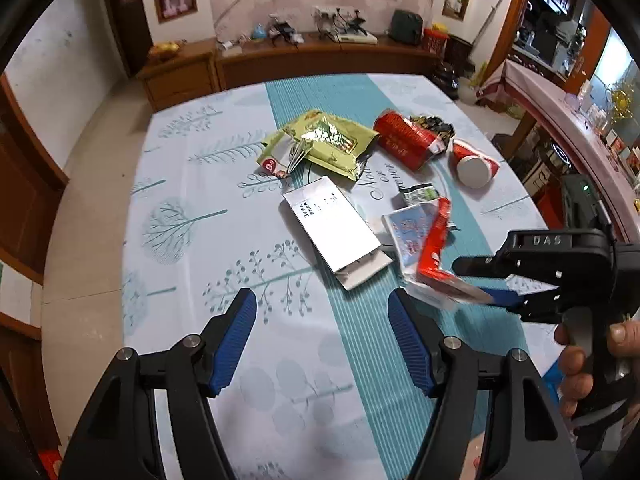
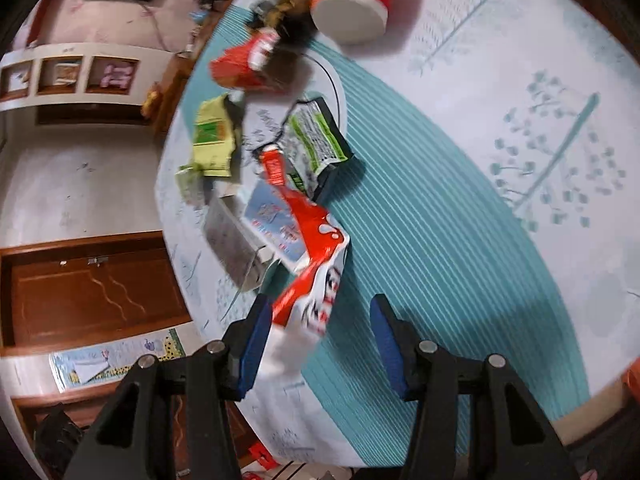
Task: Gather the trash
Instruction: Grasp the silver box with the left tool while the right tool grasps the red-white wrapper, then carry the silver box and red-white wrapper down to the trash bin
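Note:
Trash lies on the table: a green snack bag (image 1: 320, 146), a red crushed carton (image 1: 406, 140), a red paper cup (image 1: 474, 164) on its side, a white flat box (image 1: 338, 230) and a red-and-white wrapper (image 1: 430, 256). My left gripper (image 1: 322, 338) is open and empty above the near table. My right gripper (image 2: 316, 344) is open, with the red-and-white wrapper (image 2: 316, 264) lying between its fingers, against the left pad (image 2: 256, 344). In the left wrist view the right gripper (image 1: 486, 280) reaches in from the right at that wrapper.
The table (image 1: 200, 240) has a pale tree-print cloth with a teal stripe. A small green-and-black packet (image 2: 316, 140) lies beyond the wrapper. A wooden sideboard (image 1: 280, 60) stands behind the table, and another table (image 1: 560, 120) is at the right.

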`<move>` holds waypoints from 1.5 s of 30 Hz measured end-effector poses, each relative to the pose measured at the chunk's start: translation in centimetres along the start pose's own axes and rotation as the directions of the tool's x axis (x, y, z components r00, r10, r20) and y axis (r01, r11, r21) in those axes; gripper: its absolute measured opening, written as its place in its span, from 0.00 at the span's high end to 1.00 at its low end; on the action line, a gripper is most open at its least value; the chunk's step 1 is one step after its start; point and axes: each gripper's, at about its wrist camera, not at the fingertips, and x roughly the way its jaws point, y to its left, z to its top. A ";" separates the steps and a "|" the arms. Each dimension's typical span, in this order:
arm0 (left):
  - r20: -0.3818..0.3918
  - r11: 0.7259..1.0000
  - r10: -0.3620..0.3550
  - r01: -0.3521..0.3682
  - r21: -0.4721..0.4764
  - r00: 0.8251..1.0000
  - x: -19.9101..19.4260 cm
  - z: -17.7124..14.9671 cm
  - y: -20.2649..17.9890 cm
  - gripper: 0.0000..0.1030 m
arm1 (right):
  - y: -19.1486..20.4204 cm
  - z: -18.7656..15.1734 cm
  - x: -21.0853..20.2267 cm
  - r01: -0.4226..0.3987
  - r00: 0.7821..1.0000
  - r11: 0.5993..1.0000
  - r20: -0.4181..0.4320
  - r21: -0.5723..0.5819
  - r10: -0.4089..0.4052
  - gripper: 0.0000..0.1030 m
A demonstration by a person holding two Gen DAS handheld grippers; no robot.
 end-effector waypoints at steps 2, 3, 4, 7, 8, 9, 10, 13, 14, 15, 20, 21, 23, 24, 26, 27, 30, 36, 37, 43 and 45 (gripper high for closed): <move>-0.021 1.000 -0.016 0.016 -0.002 1.000 1.3 0.8 0.7 0.35 | 0.0 0.3 1.4 -0.002 0.999 0.999 -0.037 0.036 0.004 0.51; -0.028 1.000 -0.023 0.023 -0.004 0.999 1.8 1.1 0.9 0.35 | 0.0 0.3 1.9 -0.008 0.999 0.999 -0.046 0.051 0.010 0.54; -0.039 0.999 -0.033 0.033 -0.005 0.999 2.6 1.5 1.2 0.35 | 0.0 0.2 2.5 -0.018 0.998 0.998 -0.056 0.066 0.022 0.57; -0.060 0.999 -0.048 0.047 -0.007 0.997 3.9 2.4 1.9 0.35 | 0.2 -0.2 3.7 -0.032 0.996 0.996 -0.082 0.088 0.039 0.67; -0.065 0.999 -0.052 0.052 -0.006 0.996 4.4 2.7 2.1 0.35 | 0.4 -0.4 3.8 -0.035 0.996 0.996 -0.079 0.085 0.042 0.68; -0.070 0.998 -0.056 0.055 -0.007 0.996 4.8 2.9 2.2 0.35 | 0.7 -0.4 3.8 -0.036 0.996 0.996 -0.074 0.077 0.042 0.71; -0.077 0.998 -0.061 0.061 -0.009 0.995 5.3 3.3 2.5 0.35 | 0.9 -0.6 3.8 -0.041 0.996 0.997 -0.071 0.064 0.046 0.73; -0.098 0.997 -0.074 0.073 -0.018 0.992 6.4 4.2 2.9 0.35 | 2.3 -0.7 3.4 -0.033 0.999 0.999 -0.031 0.010 0.033 0.83; -0.105 0.997 -0.079 0.078 -0.022 0.991 6.7 4.4 2.9 0.35 | 2.8 -0.7 2.9 -0.014 1.000 1.000 0.003 -0.016 0.014 0.84; -0.116 0.996 -0.089 0.086 -0.028 0.989 7.3 4.8 3.0 0.35 | 3.1 -0.6 2.6 0.001 1.000 0.999 0.031 -0.034 0.000 0.84; -0.161 0.995 -0.100 0.094 -0.043 0.982 9.5 6.2 2.9 0.35 | 4.8 0.1 0.4 0.069 0.982 0.993 0.180 -0.098 -0.050 0.84; -0.172 0.995 -0.102 0.096 -0.043 0.980 9.9 6.5 2.7 0.35 | 5.1 0.2 -0.1 0.085 0.974 0.990 0.216 -0.109 -0.060 0.85; -0.207 0.995 -0.098 0.092 -0.041 0.973 11.2 6.8 2.2 0.35 | 5.6 0.3 -1.0 0.119 0.957 0.985 0.279 -0.122 -0.081 0.85; -0.222 0.995 -0.096 0.089 -0.040 0.970 11.7 6.9 2.1 0.35 | 5.7 0.4 -1.4 0.137 0.947 0.983 0.308 -0.126 -0.092 0.85; -0.257 0.997 -0.077 0.071 -0.034 0.963 12.9 7.2 1.6 0.35 | 5.9 0.3 -1.9 0.157 0.932 0.980 0.348 -0.124 -0.106 0.84; -0.273 0.998 -0.064 0.057 -0.031 0.960 13.6 7.3 1.3 0.35 | 5.9 0.3 -2.2 0.166 0.924 0.979 0.367 -0.122 -0.110 0.85; -0.313 0.999 -0.037 0.030 -0.028 0.949 15.2 7.5 0.7 0.35 | 6.0 -0.2 -2.6 0.189 0.906 0.974 0.405 -0.127 -0.123 0.84; -0.359 0.999 0.001 -0.015 -0.036 0.933 17.5 7.6 -0.5 0.35 | 5.8 -1.2 -2.6 0.227 0.894 0.964 0.423 -0.142 -0.148 0.85; -0.352 0.999 0.016 -0.027 -0.027 0.936 17.6 7.7 -0.9 0.35 | 5.8 -1.2 -2.4 0.231 0.893 0.962 0.423 -0.143 -0.151 0.85; -0.323 0.998 0.062 -0.050 0.044 0.944 17.6 7.4 -2.6 0.41 | 5.1 -1.8 -2.1 0.241 0.894 0.960 0.418 -0.140 -0.163 0.85; -0.319 0.997 0.077 -0.064 0.050 0.945 17.4 7.2 -3.0 0.41 | 5.0 -2.1 -2.2 0.235 0.894 0.961 0.420 -0.145 -0.155 0.85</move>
